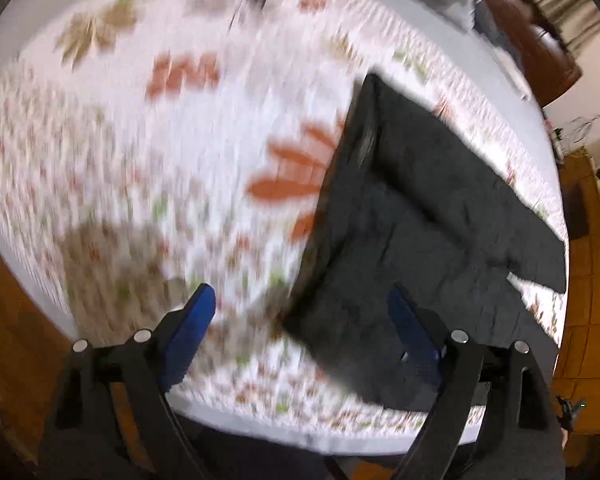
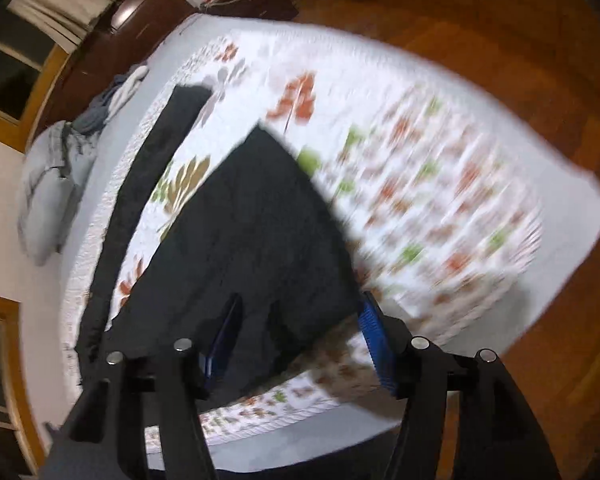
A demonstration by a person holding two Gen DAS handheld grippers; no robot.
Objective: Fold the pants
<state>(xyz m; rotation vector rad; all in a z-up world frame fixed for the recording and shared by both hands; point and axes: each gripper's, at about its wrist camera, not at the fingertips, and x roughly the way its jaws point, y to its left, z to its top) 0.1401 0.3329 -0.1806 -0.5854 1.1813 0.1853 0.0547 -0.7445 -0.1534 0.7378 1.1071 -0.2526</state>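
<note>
Dark grey pants (image 1: 412,216) lie spread on a bed with a white leaf-print cover (image 1: 180,140). In the left wrist view my left gripper (image 1: 300,304) is open above the near corner of the pants, its blue pads (image 1: 192,324) wide apart and holding nothing. In the right wrist view the pants (image 2: 244,236) show one broad folded part and one long leg (image 2: 140,184) stretching away at the left. My right gripper (image 2: 300,316) is open over the near edge of the pants, empty. Both views are motion-blurred.
A grey pillow (image 2: 48,196) and a heap of grey and white clothes (image 2: 112,100) lie at the head of the bed. A dark wooden headboard (image 2: 112,52) stands behind. Wooden floor (image 2: 500,60) surrounds the bed (image 2: 420,152).
</note>
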